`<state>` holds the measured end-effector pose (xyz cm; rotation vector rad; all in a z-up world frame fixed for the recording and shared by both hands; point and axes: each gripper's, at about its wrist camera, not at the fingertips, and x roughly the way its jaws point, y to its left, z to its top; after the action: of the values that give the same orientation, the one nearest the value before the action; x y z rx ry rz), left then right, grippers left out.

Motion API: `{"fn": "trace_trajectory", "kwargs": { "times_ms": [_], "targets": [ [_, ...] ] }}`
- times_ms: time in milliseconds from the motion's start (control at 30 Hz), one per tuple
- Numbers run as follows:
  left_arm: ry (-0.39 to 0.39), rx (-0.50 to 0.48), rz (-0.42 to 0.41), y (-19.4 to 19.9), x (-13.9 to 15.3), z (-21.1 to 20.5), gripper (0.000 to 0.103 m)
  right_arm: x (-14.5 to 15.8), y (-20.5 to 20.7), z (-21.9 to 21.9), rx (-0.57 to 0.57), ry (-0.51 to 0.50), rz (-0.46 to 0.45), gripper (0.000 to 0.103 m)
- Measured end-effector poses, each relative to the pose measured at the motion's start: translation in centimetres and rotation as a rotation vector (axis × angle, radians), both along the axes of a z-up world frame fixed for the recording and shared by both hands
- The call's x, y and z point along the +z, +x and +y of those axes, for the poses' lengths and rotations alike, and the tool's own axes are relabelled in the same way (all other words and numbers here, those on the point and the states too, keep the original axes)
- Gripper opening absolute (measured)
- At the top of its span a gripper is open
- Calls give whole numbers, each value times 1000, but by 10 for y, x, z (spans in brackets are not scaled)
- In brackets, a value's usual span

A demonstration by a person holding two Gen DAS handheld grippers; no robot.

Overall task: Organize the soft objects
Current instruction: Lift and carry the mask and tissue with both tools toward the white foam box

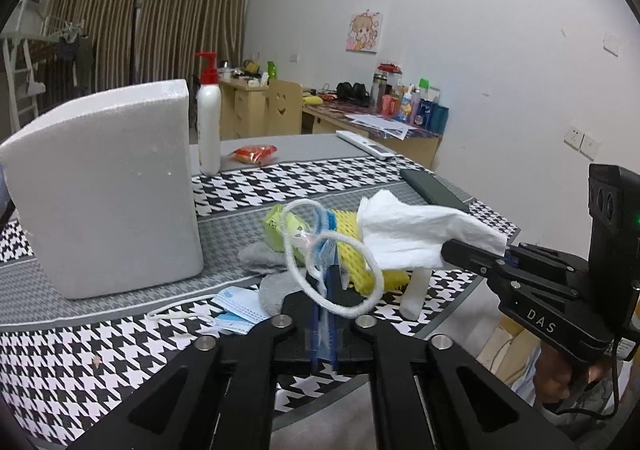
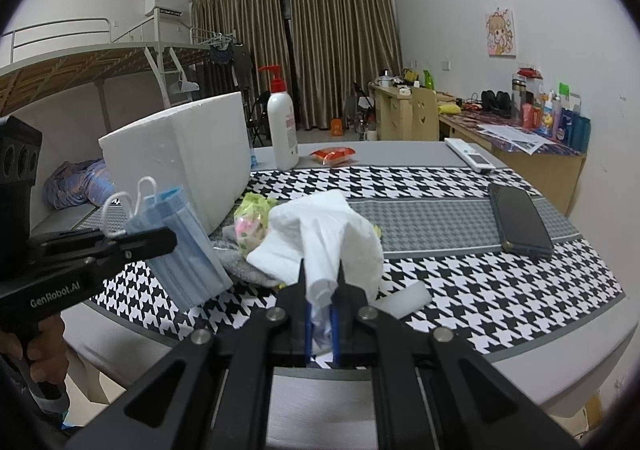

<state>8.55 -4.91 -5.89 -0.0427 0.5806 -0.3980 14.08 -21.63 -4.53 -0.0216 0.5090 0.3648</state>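
My left gripper (image 1: 325, 282) is shut on a blue face mask (image 2: 180, 246), held edge-on above the table with its white ear loops (image 1: 340, 278) sticking forward. My right gripper (image 2: 322, 282) is shut on a crumpled white tissue (image 2: 320, 238), held above the table; it also shows in the left wrist view (image 1: 412, 234). Below on the table lie a yellow sponge (image 1: 356, 250), a grey cloth (image 1: 272, 290), a green-yellow packet (image 1: 280, 228), a second blue mask (image 1: 240, 306) and a small white foam piece (image 1: 416, 294).
A large white foam box (image 1: 108, 190) stands at the left on the houndstooth table cloth (image 2: 500, 290). Behind it are a white pump bottle (image 1: 209, 122) and a red snack packet (image 1: 256, 152). A dark phone (image 2: 518, 218) and a white remote (image 2: 468, 154) lie at the right.
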Motion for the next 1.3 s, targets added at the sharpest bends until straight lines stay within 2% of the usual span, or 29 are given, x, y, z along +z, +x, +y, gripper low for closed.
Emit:
{"fn": "trace_trajectory", "kwargs": {
  "times_ms": [267,933,1167,1300],
  "targets": [
    [-17,-10,-24,-5,10,5,1,6,-3,1,-2,6,-20,9],
    [-28,26,-142,-5,68,21,1,44,-7,10,16,31,-107,9],
    [5,73,-193,-11,79,23,1,49,-5,18,39,30,-111,9],
    [15,79,-190,-7,80,23,1,52,-2,21,41,37,-113,9]
  ]
}}
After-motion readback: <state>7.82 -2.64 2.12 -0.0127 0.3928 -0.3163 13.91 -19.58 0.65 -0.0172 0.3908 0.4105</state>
